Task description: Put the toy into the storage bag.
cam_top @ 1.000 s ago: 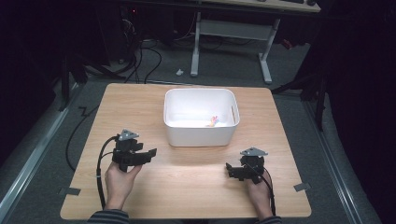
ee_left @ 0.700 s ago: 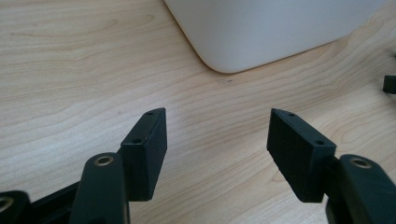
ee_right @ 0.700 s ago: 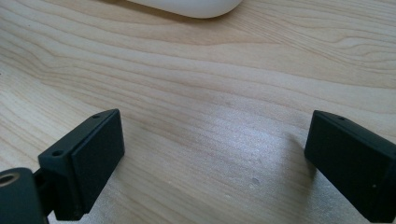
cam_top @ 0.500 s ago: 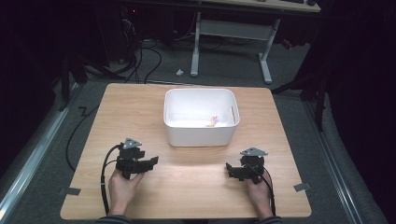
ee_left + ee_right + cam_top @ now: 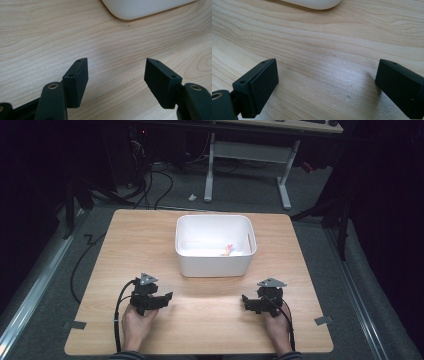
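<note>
Pulling your left hand-held gripper (image 5: 162, 297) back from the white tub (image 5: 215, 245), level with the right hand-held gripper (image 5: 248, 301), both jaws apart and empty over the bench (image 5: 200, 320) — looks like reset.

We see the wooden table (image 5: 210, 320) lit brightly from above while the surrounding room stays dark; both gripper views are sharp.

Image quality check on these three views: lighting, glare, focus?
High view: table lit, surroundings nearly black, white bin bright but not blown out. Left gripper view: wood grain sharp, near fingers slightly soft. Right gripper view: pale sheen on the wood between the fingers.
</note>
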A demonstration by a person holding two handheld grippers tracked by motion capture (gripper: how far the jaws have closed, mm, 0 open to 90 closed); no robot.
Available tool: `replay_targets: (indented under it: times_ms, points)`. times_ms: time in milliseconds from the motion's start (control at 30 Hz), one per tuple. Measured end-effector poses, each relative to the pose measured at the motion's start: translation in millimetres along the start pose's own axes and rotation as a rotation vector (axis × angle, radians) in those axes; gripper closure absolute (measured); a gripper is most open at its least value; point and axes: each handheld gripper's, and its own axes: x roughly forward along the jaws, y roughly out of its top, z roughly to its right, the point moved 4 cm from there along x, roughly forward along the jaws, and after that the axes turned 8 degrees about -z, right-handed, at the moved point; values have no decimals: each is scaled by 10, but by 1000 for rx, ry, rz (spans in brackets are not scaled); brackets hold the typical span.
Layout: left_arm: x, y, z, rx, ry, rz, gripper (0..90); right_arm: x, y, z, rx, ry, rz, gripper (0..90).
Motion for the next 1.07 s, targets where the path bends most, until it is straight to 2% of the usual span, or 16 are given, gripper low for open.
replay_targets:
  times_ms: [200,433,567,700,767,1067]
  points:
    - [125,-18,43,25,38,-12,357,-1,-1,-3,2,1,-1,46]
    - [210,-35,71,38,52,-11,347,-1,-1,-3,1,1,-1,46]
    - [230,-38,84,46,65,8,343,-1,-1,-3,2,1,-1,46]
    - [270,-83,118,85,114,57,326,-2,-2,-3,2,1,-1,46]
    - [277,-105,127,84,113,78,299,-2,-2,-3,2,1,-1,45]
    - [281,-103,128,86,109,77,283,-1,-2,-3,2,1,-1,46]
